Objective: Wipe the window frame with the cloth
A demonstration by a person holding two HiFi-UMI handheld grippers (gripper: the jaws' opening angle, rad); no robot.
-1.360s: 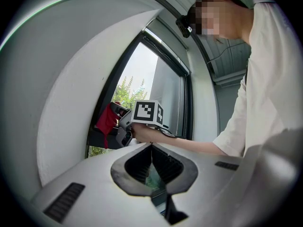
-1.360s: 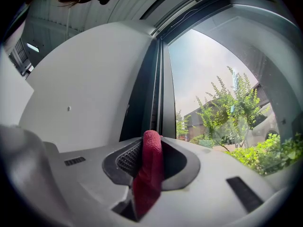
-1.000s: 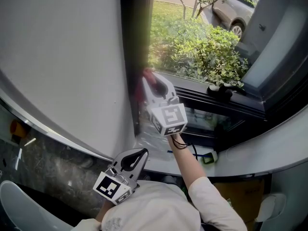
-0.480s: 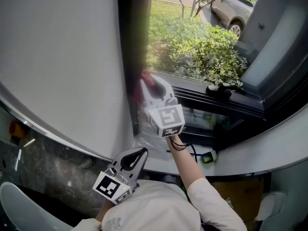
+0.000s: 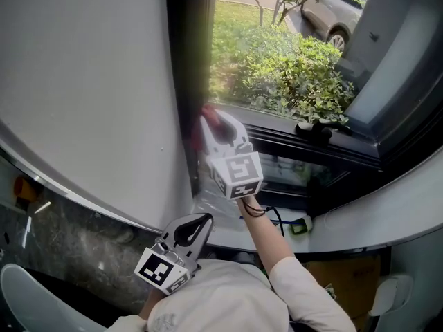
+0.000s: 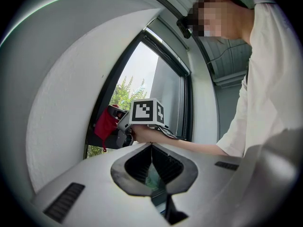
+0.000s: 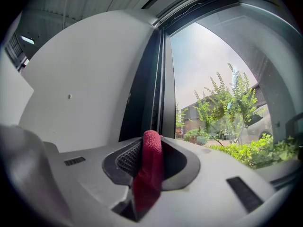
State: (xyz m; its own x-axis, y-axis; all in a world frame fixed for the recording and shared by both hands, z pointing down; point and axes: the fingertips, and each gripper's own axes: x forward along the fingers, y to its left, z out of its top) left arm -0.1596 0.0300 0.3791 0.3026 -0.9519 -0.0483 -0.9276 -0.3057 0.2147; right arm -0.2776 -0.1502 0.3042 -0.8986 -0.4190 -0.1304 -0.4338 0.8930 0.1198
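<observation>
Red cloth (image 7: 150,167) was pinched between the closed-down jaws of the right gripper (image 5: 210,120). Its folded end poked out past the tips, held up to the dark upright of the window frame (image 5: 185,81), low down near the frame's bottom corner. The loose part of the cloth hung slack under the jaws. The left gripper (image 5: 199,223) hovered well below the frame, close to the person's chest, its jaws pressed together with nothing between them. White wall (image 5: 83,88) ran along one side of the frame. Green shrubs (image 5: 297,75) and a parked car (image 5: 331,21) showed through the glass on the other side.
</observation>
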